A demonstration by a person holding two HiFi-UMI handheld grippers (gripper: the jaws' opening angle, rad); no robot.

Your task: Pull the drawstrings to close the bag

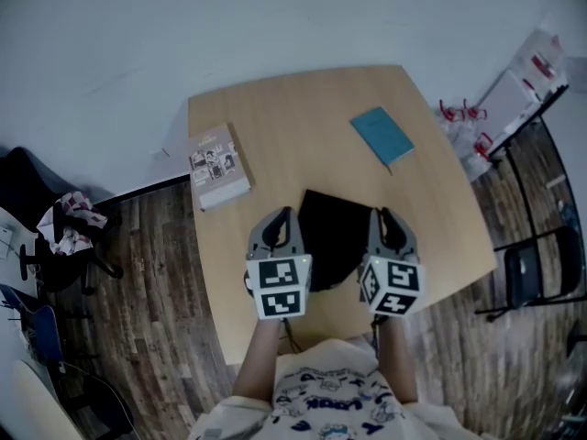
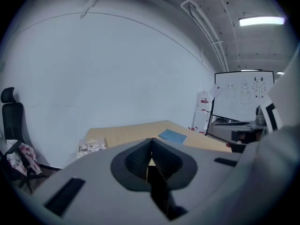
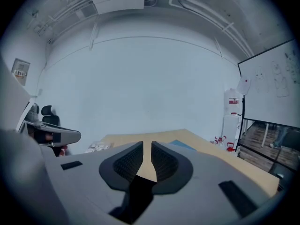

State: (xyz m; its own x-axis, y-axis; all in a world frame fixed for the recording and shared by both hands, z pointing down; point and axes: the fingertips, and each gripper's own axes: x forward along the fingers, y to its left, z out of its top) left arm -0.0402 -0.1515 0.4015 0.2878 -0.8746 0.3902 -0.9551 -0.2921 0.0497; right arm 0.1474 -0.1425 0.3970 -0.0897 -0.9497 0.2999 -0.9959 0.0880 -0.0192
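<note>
A black bag (image 1: 332, 232) lies on the wooden table (image 1: 293, 108) near its front edge, between the two grippers. The left gripper (image 1: 279, 216) is at the bag's left edge, raised and pointing away from me; its jaws meet at the tips (image 2: 151, 140), shut with nothing visible between them. The right gripper (image 1: 384, 214) is at the bag's right edge, level with the left one. Its jaws (image 3: 146, 145) stand a narrow gap apart, open and empty. Through each gripper's jaw slot I see only a dark patch of bag below. No drawstring can be made out.
A comic book (image 1: 218, 165) lies at the table's left edge, and a blue notebook (image 1: 382, 136) at its back right. An office chair with clothes (image 1: 60, 227) stands to the left. A folding chair (image 1: 537, 264) and a whiteboard stand (image 1: 514, 90) are to the right.
</note>
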